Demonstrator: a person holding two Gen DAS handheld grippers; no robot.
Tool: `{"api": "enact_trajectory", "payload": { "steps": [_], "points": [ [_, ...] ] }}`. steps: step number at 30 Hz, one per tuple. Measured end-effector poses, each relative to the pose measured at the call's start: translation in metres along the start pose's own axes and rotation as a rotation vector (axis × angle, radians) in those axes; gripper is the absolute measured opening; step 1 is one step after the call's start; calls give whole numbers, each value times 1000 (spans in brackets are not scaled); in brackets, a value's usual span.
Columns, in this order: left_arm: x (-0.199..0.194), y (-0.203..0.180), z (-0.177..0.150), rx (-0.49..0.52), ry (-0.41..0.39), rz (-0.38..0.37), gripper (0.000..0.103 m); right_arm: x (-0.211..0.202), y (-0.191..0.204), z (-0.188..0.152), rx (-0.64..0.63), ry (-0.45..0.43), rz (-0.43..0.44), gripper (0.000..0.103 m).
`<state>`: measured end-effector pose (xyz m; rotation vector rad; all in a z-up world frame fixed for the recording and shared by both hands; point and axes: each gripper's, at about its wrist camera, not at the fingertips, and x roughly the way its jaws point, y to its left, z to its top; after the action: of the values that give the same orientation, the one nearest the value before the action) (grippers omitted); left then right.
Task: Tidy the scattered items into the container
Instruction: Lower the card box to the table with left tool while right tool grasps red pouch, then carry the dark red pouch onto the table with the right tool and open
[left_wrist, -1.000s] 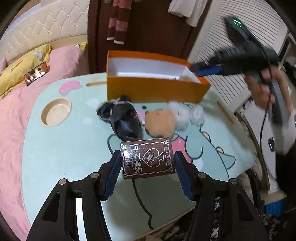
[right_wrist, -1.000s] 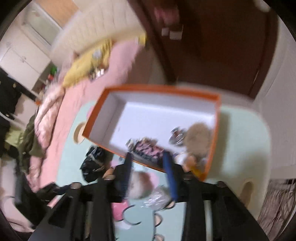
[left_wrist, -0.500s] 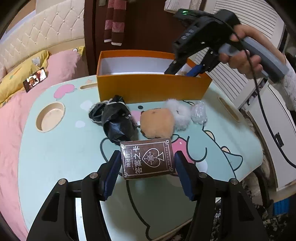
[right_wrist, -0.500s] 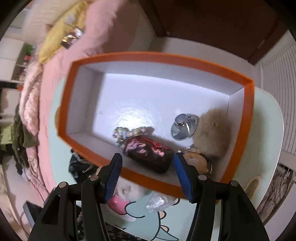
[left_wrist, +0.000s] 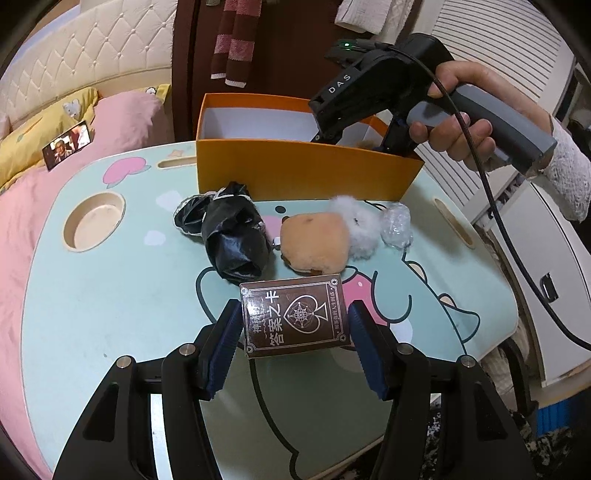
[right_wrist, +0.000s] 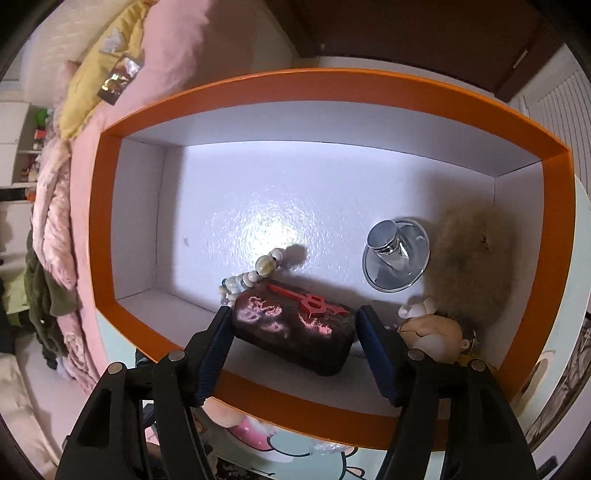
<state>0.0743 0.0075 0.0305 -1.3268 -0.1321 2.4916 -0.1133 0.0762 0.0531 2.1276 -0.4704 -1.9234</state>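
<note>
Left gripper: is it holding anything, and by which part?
Yes: the left gripper holds the brown card box by its two short ends, lifted off the table.

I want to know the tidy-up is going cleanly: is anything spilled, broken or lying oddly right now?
Nothing looks spilled or damaged. The orange box stands upright, and the dark pouch lies flat inside it. The black bag, tan plush and clear wrapper lie loose on the table, simply not yet tidied.

A dark fuzzy pouch (right_wrist: 295, 332) with pink marks lies in the orange box (right_wrist: 96, 236) between the right hand-held gripper (right_wrist: 293, 345) jaws, which are opening, beads (right_wrist: 255, 275) just beyond it.
</note>
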Motion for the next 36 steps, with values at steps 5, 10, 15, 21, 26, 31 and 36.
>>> {"api": "enact_trajectory", "payload": {
  "steps": [5, 10, 15, 21, 26, 31, 36],
  "points": [
    [0, 2, 0, -27, -6, -2, 59, -14, 0, -6, 7, -40, 37, 67],
    [5, 4, 2, -49, 10, 4, 59, -43, 6, -20, -16, -115, 90, 67],
    [7, 5, 1, -67, 7, 2, 59, -69, 23, -52, -123, -255, 102, 67],
    [10, 8, 2, -85, 13, 13, 59, -52, 38, -119, -248, -336, 96, 67],
    [11, 5, 3, -74, 13, 42, 60, -22, 44, -159, -317, -429, -39, 67],
    [14, 4, 4, -78, 22, 44, 72, 5, 32, -186, -326, -474, -25, 67],
    [9, 6, 3, -78, 16, 53, 72, 23, 40, -193, -320, -550, -30, 67]
  ]
}}
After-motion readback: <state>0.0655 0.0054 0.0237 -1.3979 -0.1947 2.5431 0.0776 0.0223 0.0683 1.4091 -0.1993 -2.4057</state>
